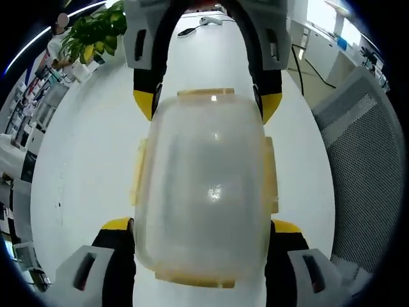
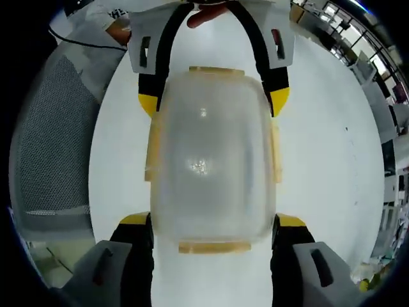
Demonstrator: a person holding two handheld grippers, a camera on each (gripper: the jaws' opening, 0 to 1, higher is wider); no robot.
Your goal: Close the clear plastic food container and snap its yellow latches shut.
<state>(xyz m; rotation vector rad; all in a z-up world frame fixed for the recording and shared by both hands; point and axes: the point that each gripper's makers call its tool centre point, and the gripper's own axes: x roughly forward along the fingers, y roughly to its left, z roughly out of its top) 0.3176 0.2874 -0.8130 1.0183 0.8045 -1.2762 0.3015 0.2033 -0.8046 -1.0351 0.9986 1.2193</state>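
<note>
The clear plastic container (image 1: 208,185) lies on the white table (image 1: 83,160) with its lid on top, frosted and domed. Pale yellow latches (image 1: 271,173) show along all its edges, lying flat against the sides. My left gripper (image 1: 201,225) straddles the near end, yellow-tipped jaws pressed to both sides. The right gripper (image 1: 208,105) comes in from the far end and hugs the container the same way. In the right gripper view the container (image 2: 211,160) sits between my right gripper (image 2: 214,220) below and the left gripper (image 2: 214,99) above. A latch (image 2: 214,246) runs along the near end.
A grey mesh chair (image 1: 370,166) stands beside the table, seen also as the chair (image 2: 51,160). A potted plant (image 1: 92,35) and a cabled device (image 1: 208,22) sit at the table's far end. A hand (image 2: 208,14) holds the left gripper's handle.
</note>
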